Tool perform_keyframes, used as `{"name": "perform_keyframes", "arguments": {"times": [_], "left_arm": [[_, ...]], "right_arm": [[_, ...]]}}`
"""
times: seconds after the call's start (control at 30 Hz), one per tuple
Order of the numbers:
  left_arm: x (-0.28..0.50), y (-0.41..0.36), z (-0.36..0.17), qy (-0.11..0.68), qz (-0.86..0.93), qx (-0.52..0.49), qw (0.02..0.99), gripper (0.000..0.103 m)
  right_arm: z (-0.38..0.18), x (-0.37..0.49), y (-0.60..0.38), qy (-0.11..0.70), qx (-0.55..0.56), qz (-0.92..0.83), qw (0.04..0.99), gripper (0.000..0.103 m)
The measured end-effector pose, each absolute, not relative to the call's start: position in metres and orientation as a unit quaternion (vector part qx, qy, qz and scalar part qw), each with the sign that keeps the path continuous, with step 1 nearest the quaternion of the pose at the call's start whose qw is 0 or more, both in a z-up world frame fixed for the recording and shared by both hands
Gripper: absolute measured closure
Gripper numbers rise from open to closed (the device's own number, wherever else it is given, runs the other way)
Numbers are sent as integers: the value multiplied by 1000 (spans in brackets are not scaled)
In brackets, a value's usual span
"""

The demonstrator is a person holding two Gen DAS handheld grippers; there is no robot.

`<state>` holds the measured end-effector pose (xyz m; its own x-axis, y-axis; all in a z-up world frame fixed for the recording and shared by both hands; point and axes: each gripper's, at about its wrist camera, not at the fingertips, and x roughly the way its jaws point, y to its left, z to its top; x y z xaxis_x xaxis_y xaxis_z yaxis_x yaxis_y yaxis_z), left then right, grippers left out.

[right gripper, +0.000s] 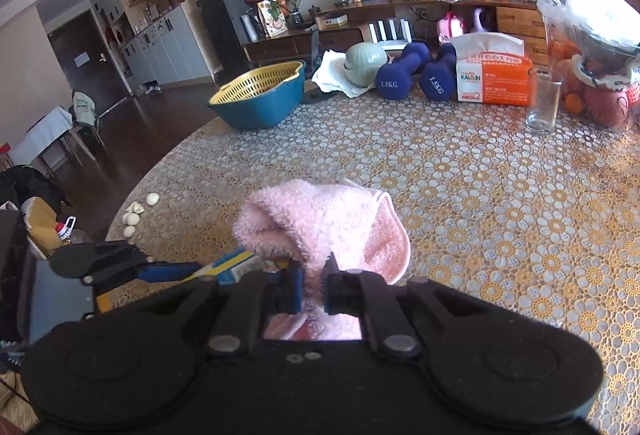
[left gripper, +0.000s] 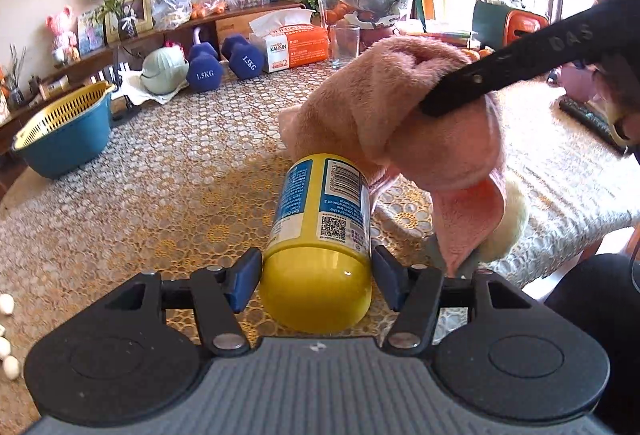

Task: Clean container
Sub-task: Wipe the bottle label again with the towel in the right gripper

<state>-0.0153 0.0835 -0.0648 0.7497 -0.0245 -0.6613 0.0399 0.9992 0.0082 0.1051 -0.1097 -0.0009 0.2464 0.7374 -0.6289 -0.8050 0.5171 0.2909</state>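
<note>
At the bottom centre of the left wrist view, the left gripper [left gripper: 316, 277] clamps a yellow bottle [left gripper: 320, 239] by its base, the bottle lying horizontal above the patterned tablecloth [left gripper: 160, 175]. A pink fleece cloth [left gripper: 400, 123] covers the bottle's far end at mid-frame. In the right wrist view, the right gripper [right gripper: 312, 289] pinches that cloth [right gripper: 320, 227] at lower centre. A blue basin [right gripper: 260, 103] sits upper left.
</note>
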Motion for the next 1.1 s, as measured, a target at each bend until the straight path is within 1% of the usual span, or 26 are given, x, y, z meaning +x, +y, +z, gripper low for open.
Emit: {"name": "perform_keyframes", "arguments": {"times": [0.17,0.27,0.37,0.5,0.6,0.67,0.77,0.9,1.03,1.1], "left_arm": [[-7,89,-65,367,-42,-63,927,43],[-6,89,-66,369,-51,-72,925,43],[-7,88,-67,368,-55,-66,926,43],[-6,86,-66,368,-57,-53,927,43],[-5,89,-66,368,-61,-56,926,43],[-5,90,-66,367,-63,-54,927,43],[-6,90,-65,365,-63,-52,927,44],[-15,79,-60,351,-65,3,934,46],[-29,59,-66,345,-56,82,933,44],[-28,50,-71,342,-43,111,932,43]], "right_arm": [[19,73,-118,352,-63,540,762,94],[18,58,-105,352,-73,569,739,94],[5,54,-83,364,-86,581,723,94],[-13,63,-61,387,-86,584,708,94],[-19,74,-58,389,-92,584,706,97],[-21,85,-61,383,-99,569,721,97],[-24,107,-69,390,-77,553,732,98],[-26,118,-70,388,-66,537,746,98],[-29,124,-66,388,-62,518,760,97],[-32,130,-66,396,-53,508,764,93]]}}
